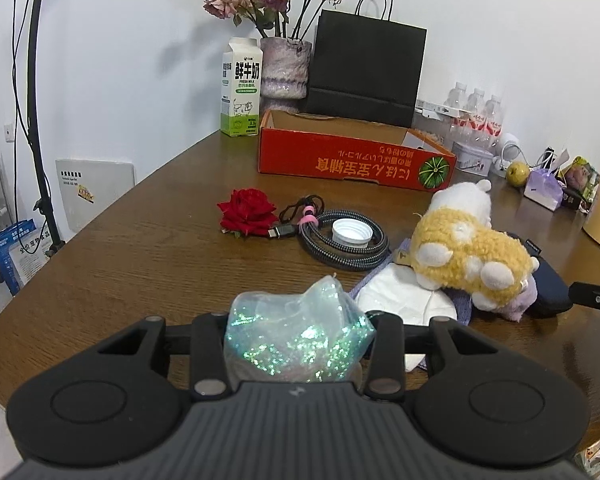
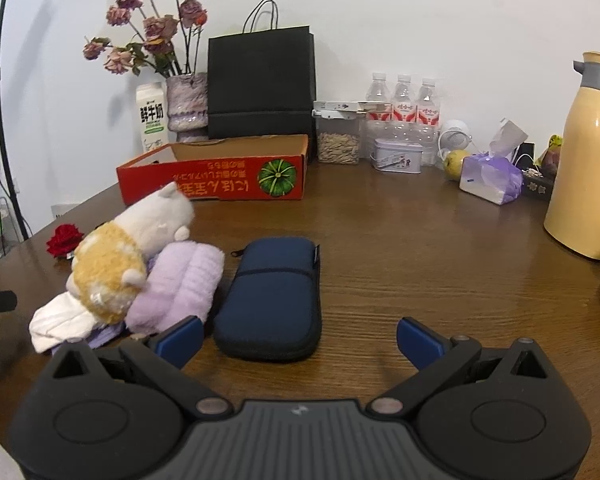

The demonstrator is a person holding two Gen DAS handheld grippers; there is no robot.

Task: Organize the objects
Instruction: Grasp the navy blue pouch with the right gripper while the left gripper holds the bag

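Glittery translucent iridescent pouch point(image 1: 298, 338) sits clamped between the left gripper point(image 1: 298, 344) jaws above the brown wooden table point(image 1: 140, 248), while the right gripper point(image 2: 300, 340) gapes wide beside a navy fabric case point(image 2: 274, 296).

Counts of things around the red box point(image 2: 212, 174)

One red box, with one milk carton point(image 1: 241, 88), one vase point(image 1: 286, 68), one black bag point(image 1: 366, 68) behind it. Right of the box: one seed jar point(image 2: 338, 146), three water bottles point(image 2: 403, 98), one tin point(image 2: 396, 155), one yellow-green fruit point(image 2: 456, 163), one tissue pack point(image 2: 490, 178), one cream flask point(image 2: 584, 160). In front of the box: one red rose point(image 1: 248, 212), one coiled cable point(image 1: 340, 240), one white cap point(image 1: 353, 232), one plush toy point(image 1: 468, 244), one lilac towel point(image 2: 180, 288), one white cloth point(image 1: 404, 300), one navy pouch point(image 2: 274, 296), one glitter bag point(image 1: 296, 340).
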